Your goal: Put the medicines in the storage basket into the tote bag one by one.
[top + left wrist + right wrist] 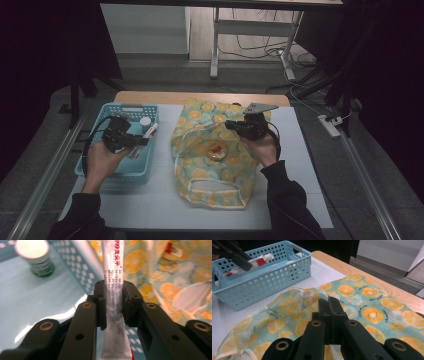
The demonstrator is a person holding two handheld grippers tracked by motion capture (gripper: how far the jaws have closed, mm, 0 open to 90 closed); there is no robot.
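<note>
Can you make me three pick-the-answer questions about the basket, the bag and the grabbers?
1. Where is the small bottle with the white cap?
A. inside the basket
B. on the bag
C. on the floor

2. What colour is the basket?
A. red
B. light blue
C. black

3. What is the left gripper doing?
A. standing open over the table
B. squeezing a white tube
C. holding the bottle

Answers:
1 A, the bottle stands on the basket's floor in the left gripper view.
2 B, its holed walls are light blue.
3 B, both jaws press on the tube's sides. The right gripper pinches the bag's cloth.
</note>
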